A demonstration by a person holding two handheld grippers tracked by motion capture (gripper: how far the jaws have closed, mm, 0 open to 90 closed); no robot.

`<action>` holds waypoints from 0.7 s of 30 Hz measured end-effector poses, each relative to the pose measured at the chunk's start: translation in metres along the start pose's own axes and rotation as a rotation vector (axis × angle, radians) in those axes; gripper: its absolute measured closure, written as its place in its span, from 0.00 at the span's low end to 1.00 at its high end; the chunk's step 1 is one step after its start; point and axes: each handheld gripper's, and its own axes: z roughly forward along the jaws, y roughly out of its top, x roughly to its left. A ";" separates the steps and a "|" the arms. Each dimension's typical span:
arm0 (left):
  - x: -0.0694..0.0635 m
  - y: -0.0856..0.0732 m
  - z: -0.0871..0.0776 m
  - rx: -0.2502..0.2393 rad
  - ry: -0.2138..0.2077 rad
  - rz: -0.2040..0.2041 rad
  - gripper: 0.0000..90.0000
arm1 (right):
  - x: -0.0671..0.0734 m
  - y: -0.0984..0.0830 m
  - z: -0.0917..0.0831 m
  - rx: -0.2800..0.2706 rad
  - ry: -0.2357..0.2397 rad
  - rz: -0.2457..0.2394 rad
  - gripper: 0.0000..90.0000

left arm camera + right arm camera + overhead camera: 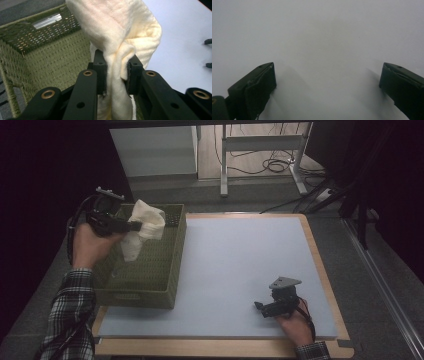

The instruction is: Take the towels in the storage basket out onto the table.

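Surface: pale blue mat (235, 265) covering a wood-edged table (320, 270).
On mat: green woven basket (150, 275), left side.

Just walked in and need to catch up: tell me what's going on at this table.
A person works with two handheld grippers. The left gripper is shut on a cream cloth, holding it above the green woven basket. The right gripper rests open and empty on the pale blue table.
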 end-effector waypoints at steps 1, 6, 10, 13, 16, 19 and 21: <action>-0.002 0.002 -0.001 -0.003 -0.002 0.002 0.84 | 0.000 0.000 0.000 0.000 0.001 0.000 0.01; -0.013 0.013 -0.004 -0.005 -0.013 0.016 0.84 | 0.000 0.000 0.000 0.000 0.000 0.000 0.01; -0.022 0.022 -0.004 -0.007 -0.025 0.028 0.84 | 0.000 0.000 0.000 0.000 0.000 0.000 0.01; -0.030 0.028 -0.002 -0.009 -0.040 0.038 0.84 | 0.000 0.000 0.000 0.000 0.001 -0.001 0.01; -0.038 0.035 0.001 -0.004 -0.051 0.052 0.84 | 0.000 0.000 0.000 0.000 0.001 -0.001 0.01; -0.047 0.041 0.004 0.002 -0.058 0.070 0.83 | 0.000 0.000 0.000 0.000 0.002 0.002 0.01; -0.053 0.046 0.007 0.008 -0.063 0.080 0.83 | 0.000 0.000 0.000 0.000 0.002 0.002 0.01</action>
